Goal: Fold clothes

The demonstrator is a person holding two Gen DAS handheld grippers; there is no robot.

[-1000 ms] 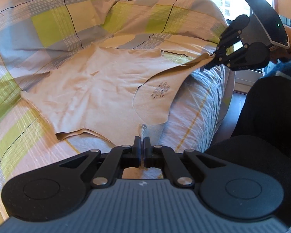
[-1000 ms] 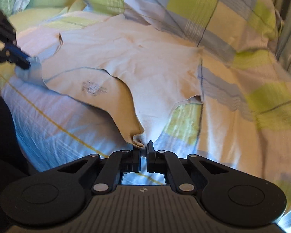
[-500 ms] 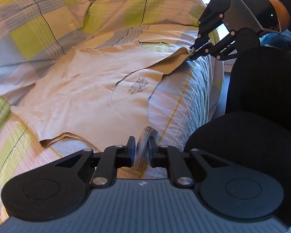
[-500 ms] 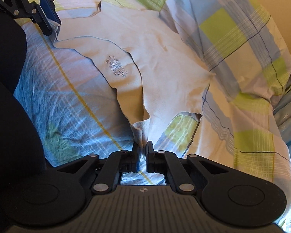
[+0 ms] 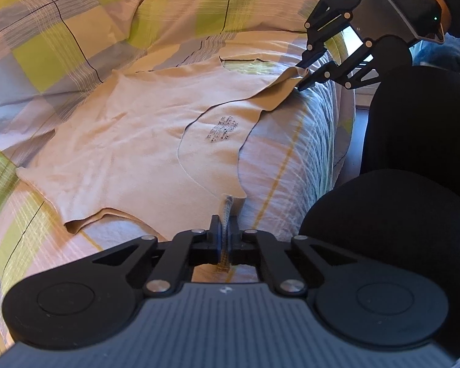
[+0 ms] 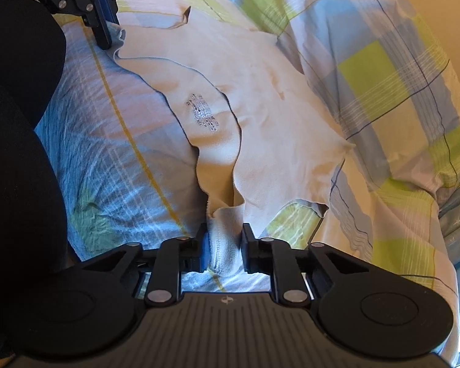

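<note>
Sunlit from a window at the far end, the bed (image 5: 291,159) was covered with a checked duvet (image 5: 61,46) in green, blue-grey and pale yellow, bunched up high along the back. A beige shirt (image 5: 132,147) lay spread on the bed near its front edge, its body flat with light wrinkles. The neckline faced the front edge of the bed and curved in a deep scoop, and inside it a printed size label (image 5: 222,128) showed as small dark text. One sleeve (image 5: 86,220) lay on the bedding near the left claw with its edge slightly curled, and the other (image 6: 306,205) lay near the right claw.

The left claw (image 5: 225,236) was nearly pressed together, pinching a narrow strip of the shirt's shoulder that stood up between its fingers. In the right wrist view the right claw (image 6: 224,245) stood partly spread, with a bunched fold of the other shoulder lying between its fingers (image 6: 204,247); I could not tell whether both pads touched the cloth. In the left wrist view that same shoulder corner rose off the bed in a small peak at the tips of the right claw (image 5: 305,75). The person's dark-clad legs (image 5: 414,214) were beside the bed's edge.
</note>
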